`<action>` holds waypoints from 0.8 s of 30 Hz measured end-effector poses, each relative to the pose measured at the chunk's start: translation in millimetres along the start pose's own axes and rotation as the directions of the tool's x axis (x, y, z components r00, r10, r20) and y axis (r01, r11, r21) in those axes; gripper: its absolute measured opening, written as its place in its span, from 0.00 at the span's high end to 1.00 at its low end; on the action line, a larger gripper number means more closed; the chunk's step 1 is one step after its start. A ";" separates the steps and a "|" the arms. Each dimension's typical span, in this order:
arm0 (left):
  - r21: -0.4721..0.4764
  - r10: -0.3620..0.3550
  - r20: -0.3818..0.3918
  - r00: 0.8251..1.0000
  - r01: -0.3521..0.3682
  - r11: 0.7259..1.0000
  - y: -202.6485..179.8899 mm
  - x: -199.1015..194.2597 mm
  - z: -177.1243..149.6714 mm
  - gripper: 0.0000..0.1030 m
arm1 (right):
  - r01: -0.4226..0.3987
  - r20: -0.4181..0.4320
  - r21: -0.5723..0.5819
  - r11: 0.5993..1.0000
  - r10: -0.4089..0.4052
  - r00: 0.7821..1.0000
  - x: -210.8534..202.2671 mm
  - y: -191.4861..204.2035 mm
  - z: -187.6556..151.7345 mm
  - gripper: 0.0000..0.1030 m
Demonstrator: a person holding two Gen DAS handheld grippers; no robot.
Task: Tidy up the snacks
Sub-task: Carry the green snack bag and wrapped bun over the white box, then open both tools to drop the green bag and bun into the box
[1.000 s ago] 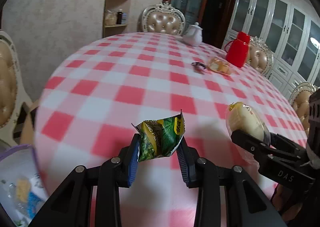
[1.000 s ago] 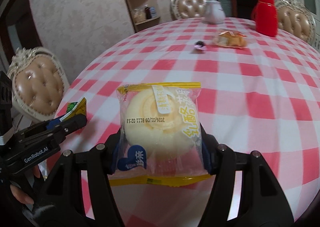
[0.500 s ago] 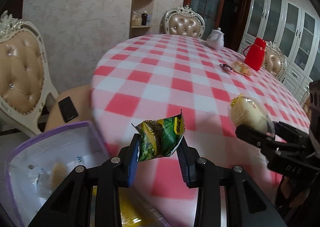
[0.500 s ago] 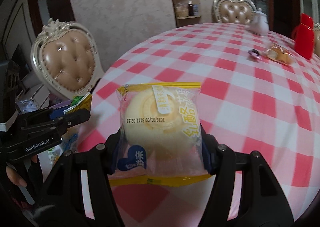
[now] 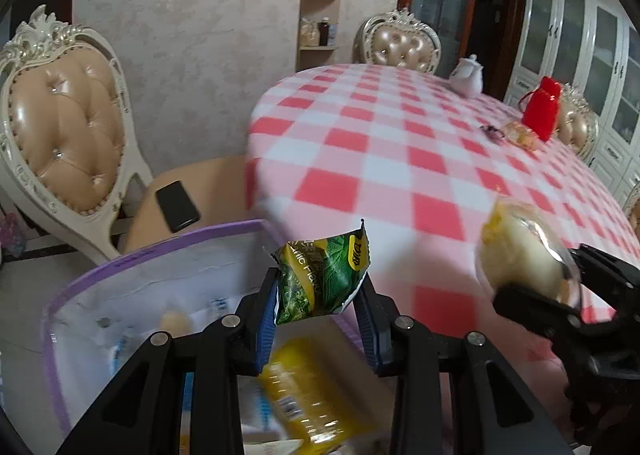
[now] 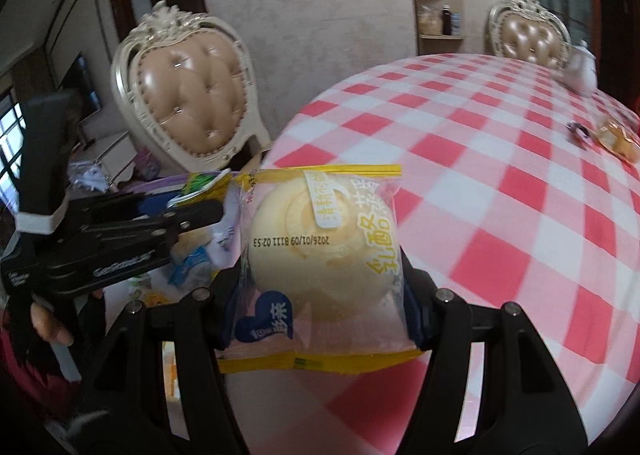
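While the left claw [image 5: 320,291] pinches a green packet [image 5: 322,275], the right claw [image 6: 324,279] grips a wrapped bun [image 6: 324,255].

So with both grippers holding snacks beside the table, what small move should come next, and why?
Probably lower the left gripper and release the green foil snack packet into the purple-rimmed white bag: the packet hangs over its opening, where other snacks lie.

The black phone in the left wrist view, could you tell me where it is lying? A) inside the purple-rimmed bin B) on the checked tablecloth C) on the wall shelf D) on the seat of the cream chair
D: the black phone lies flat on the tan seat of the cream chair, beside the table and beyond the purple-rimmed bin.
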State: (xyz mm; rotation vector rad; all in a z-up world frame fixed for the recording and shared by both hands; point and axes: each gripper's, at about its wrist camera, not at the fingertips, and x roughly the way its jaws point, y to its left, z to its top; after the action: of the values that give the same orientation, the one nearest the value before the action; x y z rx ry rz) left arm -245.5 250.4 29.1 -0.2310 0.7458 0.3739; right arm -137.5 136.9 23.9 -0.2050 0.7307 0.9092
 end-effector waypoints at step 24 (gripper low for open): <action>-0.101 0.270 -0.172 0.947 -0.290 0.952 99.3 -1.9 -7.7 0.43 | -0.258 -0.189 -0.319 0.912 0.206 0.960 28.1 122.8 -40.1 0.31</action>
State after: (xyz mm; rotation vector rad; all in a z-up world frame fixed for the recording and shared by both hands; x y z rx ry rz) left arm -292.2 337.6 17.7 -0.2754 0.9149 0.6811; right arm -241.5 212.2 -7.7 -0.5074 0.7437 1.2594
